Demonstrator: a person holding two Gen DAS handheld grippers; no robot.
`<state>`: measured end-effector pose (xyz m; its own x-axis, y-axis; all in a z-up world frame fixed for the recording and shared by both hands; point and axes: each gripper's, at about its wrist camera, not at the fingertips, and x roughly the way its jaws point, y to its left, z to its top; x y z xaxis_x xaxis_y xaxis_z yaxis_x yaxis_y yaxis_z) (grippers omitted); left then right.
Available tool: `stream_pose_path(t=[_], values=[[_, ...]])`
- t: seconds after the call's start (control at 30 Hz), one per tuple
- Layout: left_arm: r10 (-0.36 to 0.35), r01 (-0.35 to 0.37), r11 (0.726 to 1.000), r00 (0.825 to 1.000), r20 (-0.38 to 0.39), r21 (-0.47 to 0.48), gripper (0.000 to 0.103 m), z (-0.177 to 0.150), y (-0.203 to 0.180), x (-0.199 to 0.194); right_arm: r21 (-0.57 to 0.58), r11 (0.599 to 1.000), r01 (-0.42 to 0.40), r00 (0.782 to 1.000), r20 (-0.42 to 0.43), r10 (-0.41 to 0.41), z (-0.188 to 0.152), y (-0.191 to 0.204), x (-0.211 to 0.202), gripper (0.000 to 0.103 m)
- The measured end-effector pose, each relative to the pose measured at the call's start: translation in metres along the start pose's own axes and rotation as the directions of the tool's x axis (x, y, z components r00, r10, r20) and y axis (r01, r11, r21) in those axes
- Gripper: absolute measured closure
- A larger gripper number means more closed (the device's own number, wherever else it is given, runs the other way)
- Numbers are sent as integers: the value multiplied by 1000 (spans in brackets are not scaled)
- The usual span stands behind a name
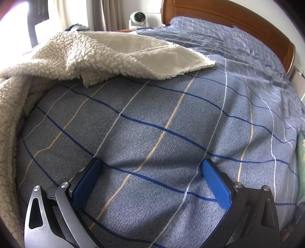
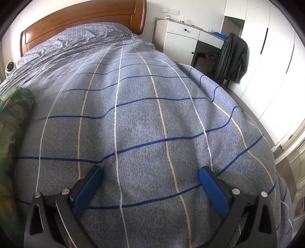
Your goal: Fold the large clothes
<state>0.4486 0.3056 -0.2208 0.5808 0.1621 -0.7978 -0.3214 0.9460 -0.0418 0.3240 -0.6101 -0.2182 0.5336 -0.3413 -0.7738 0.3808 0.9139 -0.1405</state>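
A cream fleece garment [image 1: 80,57] lies crumpled on the blue-grey checked bed cover [image 1: 162,118], at the left and far side of the left wrist view, one edge hanging down the left. My left gripper [image 1: 151,166] is open and empty just above the bare cover, well short of the fleece. My right gripper [image 2: 150,171] is open and empty over the checked cover [image 2: 143,106]. A green patterned cloth [image 2: 13,118] lies at the left edge of the right wrist view; a sliver of it shows in the left wrist view [image 1: 301,152].
A wooden headboard [image 2: 80,17] stands at the far end of the bed. A white fan [image 1: 137,18] sits on a bedside stand. A desk [image 2: 183,38] and a chair with a dark jacket [image 2: 233,57] stand right of the bed, before white wardrobes [image 2: 276,63].
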Motion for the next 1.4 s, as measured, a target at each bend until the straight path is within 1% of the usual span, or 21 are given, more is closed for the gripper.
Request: stream_pose_path(t=[1.23, 1.33, 1.4], values=[[6, -6, 1000, 1000, 3, -4, 0, 1, -3, 2, -1, 1000, 5, 1000, 0, -5, 1, 1, 0, 0], [23, -23, 1000, 1000, -13, -3, 0, 2, -6, 2, 0, 1000, 3, 1000, -3, -3, 1, 1, 1, 0], [23, -24, 1000, 999, -42, -17, 0, 3, -6, 0, 9, 1000, -8, 1000, -25, 8, 3, -1, 0, 0]])
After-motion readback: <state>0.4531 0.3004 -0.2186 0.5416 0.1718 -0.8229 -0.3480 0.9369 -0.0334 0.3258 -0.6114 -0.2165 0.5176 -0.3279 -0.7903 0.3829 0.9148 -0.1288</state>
